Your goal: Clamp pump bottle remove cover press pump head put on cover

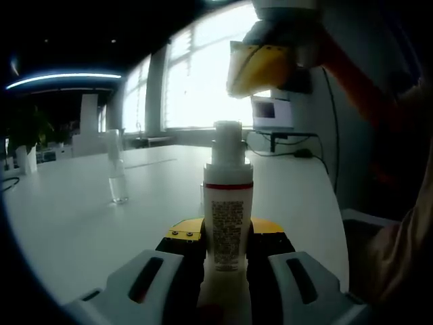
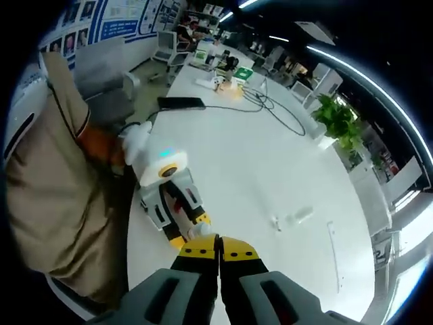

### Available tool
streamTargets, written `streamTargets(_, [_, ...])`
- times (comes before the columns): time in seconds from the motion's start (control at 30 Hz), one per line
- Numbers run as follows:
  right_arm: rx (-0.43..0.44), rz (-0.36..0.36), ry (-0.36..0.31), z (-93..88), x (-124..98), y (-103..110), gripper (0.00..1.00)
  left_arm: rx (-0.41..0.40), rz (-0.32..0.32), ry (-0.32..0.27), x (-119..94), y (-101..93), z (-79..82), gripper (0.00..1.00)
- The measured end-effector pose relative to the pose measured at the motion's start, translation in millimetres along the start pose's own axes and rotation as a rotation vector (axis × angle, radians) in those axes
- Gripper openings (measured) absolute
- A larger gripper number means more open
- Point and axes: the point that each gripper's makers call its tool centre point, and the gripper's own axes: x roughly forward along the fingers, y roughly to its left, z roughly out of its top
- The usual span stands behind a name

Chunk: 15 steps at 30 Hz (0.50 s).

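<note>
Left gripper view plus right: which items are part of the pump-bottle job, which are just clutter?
Job:
- pump bottle, clamped upright in the left gripper
- clear cover, standing apart on the table
- right gripper, jaws closed, above the bottle

Clutter:
- potted plant
- cables
- monitor
- black flat device

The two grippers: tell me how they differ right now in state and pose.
The left gripper is shut on the pump bottle, holding it upright on the white table; the right gripper is shut with nothing between its jaws. The left gripper sits low by the table, while the right gripper hangs above the bottle, pointing down. Both have yellow-tipped black jaws.
</note>
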Motion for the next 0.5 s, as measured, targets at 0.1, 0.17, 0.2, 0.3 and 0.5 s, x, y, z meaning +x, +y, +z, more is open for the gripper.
streamTargets(0.1, [0.015, -0.018, -0.027, 0.9, -3, -2, 0.0, -0.001, 0.0, 0.0, 0, 0.8, -0.2, 0.14])
streamTargets(0.17, [0.021, -0.03, -0.048, 1.4, -5, -4, 0.0, -0.001, 0.0, 0.0, 0, 1.2, 0.1, 0.14])
streamTargets(0.2, [0.027, -0.033, -0.058, 0.8, -5, -5, 0.0, -0.001, 0.001, 0.0, 0, 0.4, 0.3, 0.14])
streamTargets(0.3, [0.031, -0.05, -0.094, 0.8, -6, -7, 0.0, 0.002, 0.002, 0.0, 0, 0.2, 0.5, 0.14])
streamTargets(0.5, [0.046, -0.099, -0.167, 1.4, -12, -8, 0.0, 0.002, 0.002, 0.0, 0, 0.4, 0.3, 0.14])
